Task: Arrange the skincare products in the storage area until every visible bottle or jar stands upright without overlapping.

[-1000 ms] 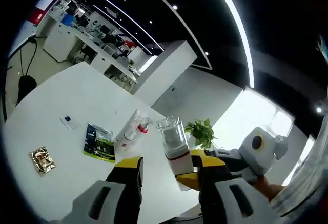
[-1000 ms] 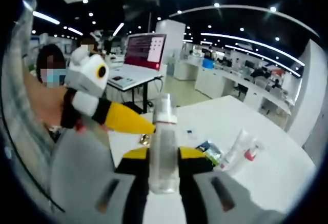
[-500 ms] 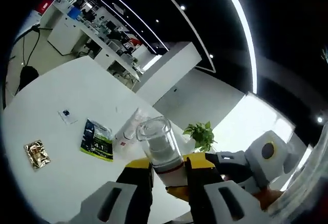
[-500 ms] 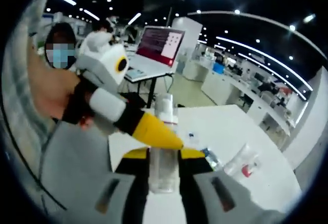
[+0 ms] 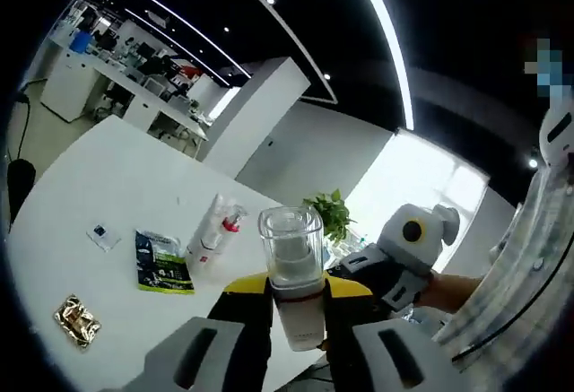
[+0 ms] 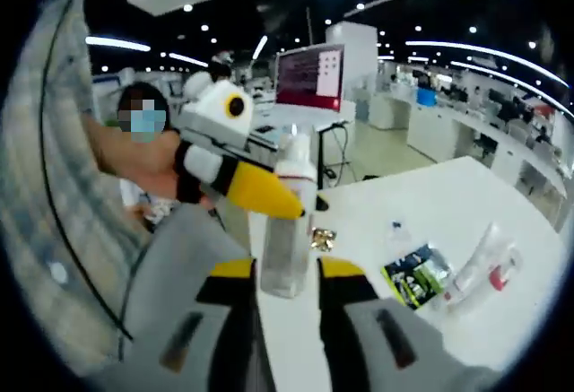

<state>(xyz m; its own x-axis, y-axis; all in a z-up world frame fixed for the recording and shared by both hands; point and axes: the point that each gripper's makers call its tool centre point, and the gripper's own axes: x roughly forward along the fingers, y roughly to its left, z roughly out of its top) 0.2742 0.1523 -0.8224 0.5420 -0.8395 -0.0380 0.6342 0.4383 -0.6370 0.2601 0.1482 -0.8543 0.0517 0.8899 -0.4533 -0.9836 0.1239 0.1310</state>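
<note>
A skincare bottle (image 5: pixel 294 266) with a clear cap and a white body is held in the air, and my left gripper (image 5: pixel 298 289) is shut on its white lower part. My right gripper (image 6: pixel 287 271) has its jaws a little apart, on either side of the same bottle's (image 6: pixel 285 239) clear end with narrow gaps. The left gripper (image 6: pixel 256 193) comes in from the left in the right gripper view. On the white table (image 5: pixel 108 159) lies a white tube (image 5: pixel 211 230) with a red cap, seen from the other side as the tube (image 6: pixel 480 262).
Flat on the table lie a green packet (image 5: pixel 161 262), a gold sachet (image 5: pixel 76 320) and a small sachet (image 5: pixel 101 233). A potted plant (image 5: pixel 327 213) stands at the far edge. A person in a checked sleeve (image 6: pixel 63 204) is close. A laptop (image 6: pixel 309 74) sits on a desk behind.
The left gripper has closed on the bottle, which hung beside its right jaw a second ago. The right jaws, tight on it before, now stand slightly apart. Both views shifted with the hands.
</note>
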